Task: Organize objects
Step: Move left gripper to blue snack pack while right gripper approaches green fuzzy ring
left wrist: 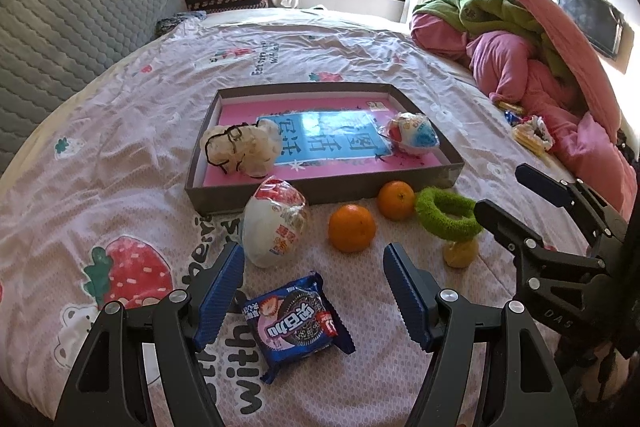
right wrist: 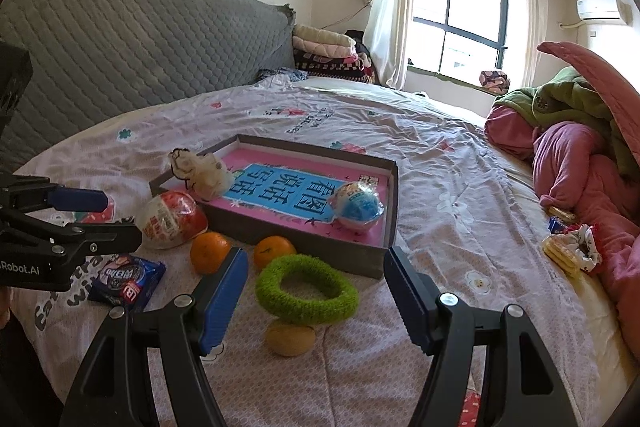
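**Risks with both jaws open over loose items on the bed**

Left gripper [left wrist: 314, 291]: jaws wide open, empty, hovering just above the blue cookie packet [left wrist: 298, 323], which lies flat on the bedsheet [left wrist: 132, 131] between the two pads. Right gripper [right wrist: 316, 297]: jaws wide open, empty, aimed at the green fuzzy ring [right wrist: 306, 291], which is propped tilted on a small yellow fruit [right wrist: 291, 338].

Tray [left wrist: 320, 191] sits mid-bed and already holds a cream plush toy [left wrist: 242, 147], partly over its near-left rim, and a blue-topped wrapped egg [left wrist: 412, 133]. Still outside, near the tray's front wall: red-and-white wrapped egg [left wrist: 276, 223], two oranges [left wrist: 352, 227] [left wrist: 396, 199], ring, yellow fruit, packet.

Judged risks:
- Packet is thin and flat on soft bedding; the pads may pinch sheet with it, or slide off the glossy wrapper
- Ring rests unsteadily; closing on one side could tip it off and send the yellow fruit rolling
- Oranges lie close to the ring; a sideways nudge from the right jaws may roll them across the mattress
- The two grippers work close together; the right one shows at the edge of the left view, so a collision is possible
- Plush overhanging the rim may fall out if the tray is bumped
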The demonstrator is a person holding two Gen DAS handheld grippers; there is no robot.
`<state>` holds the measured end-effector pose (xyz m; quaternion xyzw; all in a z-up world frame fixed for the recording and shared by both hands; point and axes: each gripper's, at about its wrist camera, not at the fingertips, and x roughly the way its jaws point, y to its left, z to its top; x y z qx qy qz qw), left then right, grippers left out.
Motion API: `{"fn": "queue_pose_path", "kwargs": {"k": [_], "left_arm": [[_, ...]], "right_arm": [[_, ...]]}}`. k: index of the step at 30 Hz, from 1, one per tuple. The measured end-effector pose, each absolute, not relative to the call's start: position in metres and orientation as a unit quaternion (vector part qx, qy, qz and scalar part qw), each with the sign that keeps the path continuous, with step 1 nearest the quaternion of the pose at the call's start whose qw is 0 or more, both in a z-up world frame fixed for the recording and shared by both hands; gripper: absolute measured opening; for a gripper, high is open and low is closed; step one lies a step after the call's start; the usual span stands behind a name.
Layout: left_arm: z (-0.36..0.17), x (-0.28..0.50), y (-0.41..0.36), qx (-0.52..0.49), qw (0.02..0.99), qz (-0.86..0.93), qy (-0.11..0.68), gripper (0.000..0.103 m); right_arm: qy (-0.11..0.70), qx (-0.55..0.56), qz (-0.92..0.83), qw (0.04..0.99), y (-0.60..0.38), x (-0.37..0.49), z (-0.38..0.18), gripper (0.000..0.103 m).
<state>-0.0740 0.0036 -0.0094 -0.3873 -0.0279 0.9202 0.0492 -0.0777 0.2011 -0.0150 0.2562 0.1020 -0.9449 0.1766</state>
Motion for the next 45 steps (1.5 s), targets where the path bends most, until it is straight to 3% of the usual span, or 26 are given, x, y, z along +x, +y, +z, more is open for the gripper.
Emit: {"fn": "queue_pose_path", "kwargs": {"k": [45], "left_arm": [[-0.047, -0.06, 0.006, -0.447, 0.014, 0.894, -0.017, 0.074]], "right_arm": [[0.132, 0.28, -0.934, 0.18, 0.188, -0.07, -0.032, 0.07]]}}
